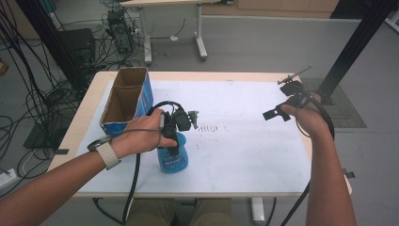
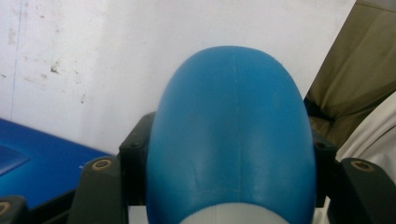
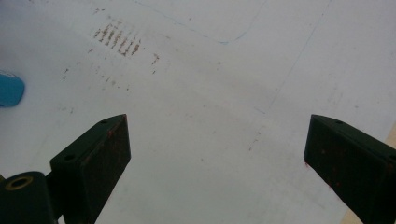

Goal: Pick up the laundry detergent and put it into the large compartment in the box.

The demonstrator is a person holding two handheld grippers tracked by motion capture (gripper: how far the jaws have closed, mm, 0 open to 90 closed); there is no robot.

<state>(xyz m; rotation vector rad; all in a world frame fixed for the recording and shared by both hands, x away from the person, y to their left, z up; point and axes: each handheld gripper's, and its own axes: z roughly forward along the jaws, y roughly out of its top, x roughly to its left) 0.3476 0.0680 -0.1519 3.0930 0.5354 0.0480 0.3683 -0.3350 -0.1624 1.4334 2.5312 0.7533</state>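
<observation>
A blue plastic bottle (image 1: pixel 173 160) stands upright on the white sheet, near the table's front edge. My left gripper (image 1: pixel 175 136) comes down on it from above and is shut on its upper part. In the left gripper view the bottle's rounded blue body (image 2: pixel 233 130) sits pinched between the two black jaws of the left gripper (image 2: pixel 233 163). My right gripper (image 1: pixel 277 112) hovers over the right side of the table, held open. In the right gripper view the right gripper (image 3: pixel 217 140) has its jaws wide apart over bare sheet, and a sliver of the bottle (image 3: pixel 9 88) shows at the left edge.
An open cardboard box (image 1: pixel 124 101) with blue outer sides stands at the table's back left, close to the bottle; its blue side (image 2: pixel 28 158) shows by the left jaw. Brown marks (image 1: pixel 211 128) stain the white sheet (image 1: pixel 244 155) mid-table. Cables and a black frame post (image 1: pixel 353 47) surround the table.
</observation>
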